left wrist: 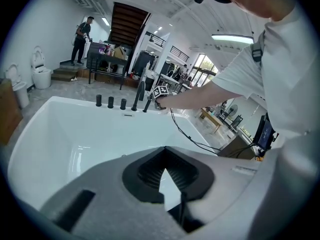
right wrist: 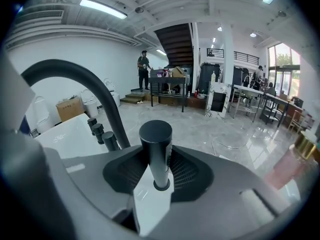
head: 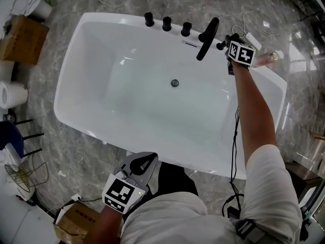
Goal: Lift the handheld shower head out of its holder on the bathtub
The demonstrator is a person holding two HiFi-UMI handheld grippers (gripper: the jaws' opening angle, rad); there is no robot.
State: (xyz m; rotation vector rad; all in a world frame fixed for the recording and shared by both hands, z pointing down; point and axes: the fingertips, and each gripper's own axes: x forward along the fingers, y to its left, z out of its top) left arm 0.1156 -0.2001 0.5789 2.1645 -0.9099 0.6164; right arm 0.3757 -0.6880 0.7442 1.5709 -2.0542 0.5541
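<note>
The handheld shower head (right wrist: 156,151) is a black cylinder standing in its holder on the far rim of the white bathtub (head: 71,70). My right gripper (right wrist: 155,171) is shut on it, a pad pressing each side. The head view shows that gripper (head: 226,42) at the tub's far right corner, beside the curved black spout (head: 207,38). My left gripper (head: 143,155) hangs over the near rim, shut and holding nothing; in its own view the left gripper (left wrist: 163,154) shows only the tub between its pads.
Three black knobs (head: 166,24) line the far rim left of the spout. A drain (head: 174,83) sits mid-tub. Cardboard boxes (head: 23,37) and a wire basket (head: 20,174) lie on the marble floor to the left. A cable (head: 235,136) hangs along my right arm.
</note>
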